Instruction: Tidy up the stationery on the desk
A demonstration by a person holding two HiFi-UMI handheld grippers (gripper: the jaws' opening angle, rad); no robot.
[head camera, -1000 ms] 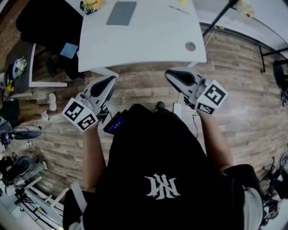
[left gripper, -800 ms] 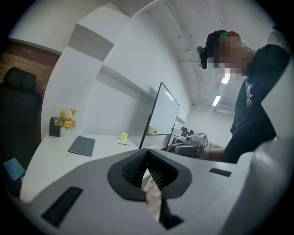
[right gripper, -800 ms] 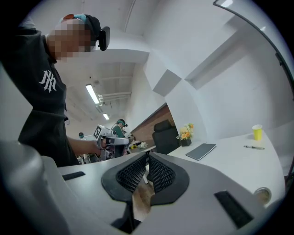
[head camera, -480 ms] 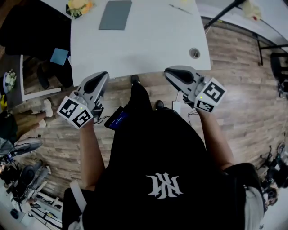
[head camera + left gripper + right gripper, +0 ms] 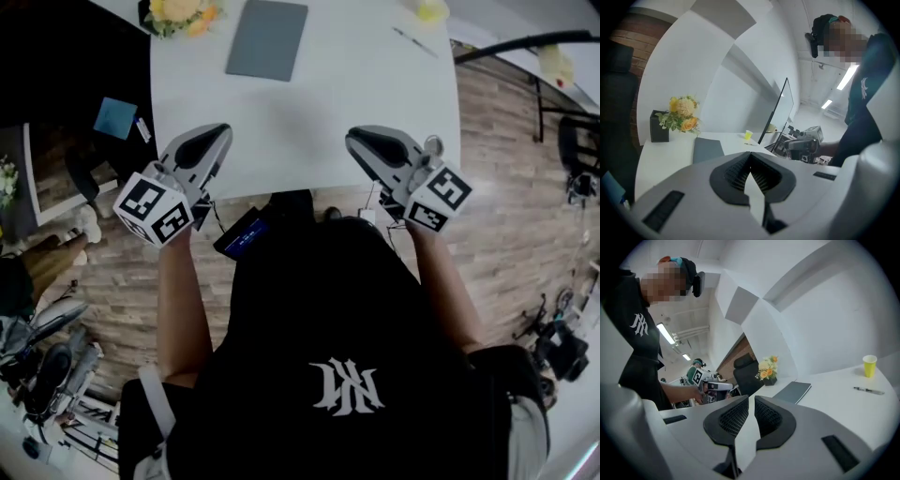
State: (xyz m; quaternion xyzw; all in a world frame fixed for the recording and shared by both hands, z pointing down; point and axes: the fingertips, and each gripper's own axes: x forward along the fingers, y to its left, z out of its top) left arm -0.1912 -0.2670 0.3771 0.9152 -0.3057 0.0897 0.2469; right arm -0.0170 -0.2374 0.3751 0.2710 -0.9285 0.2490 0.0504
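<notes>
A grey notebook lies on the white desk, far from both grippers. A pen and a yellow cup are at the far right of the desk. My left gripper hangs over the desk's near left edge, shut and holding nothing. My right gripper is over the near right edge, its jaws drawn together on nothing. The left gripper view shows the notebook and cup beyond the left gripper. The right gripper view shows the notebook, pen and cup beyond the right gripper.
A black pot of yellow and orange flowers stands at the desk's far left corner. A thin upright screen rises at the desk's right side. A black office chair stands behind the flowers. The desk has a cable hole by the right gripper.
The desk has come closer in the head view. Both grippers have moved forward from above the wooden floor to over the desk's near edge. Neither has taken hold of anything.
</notes>
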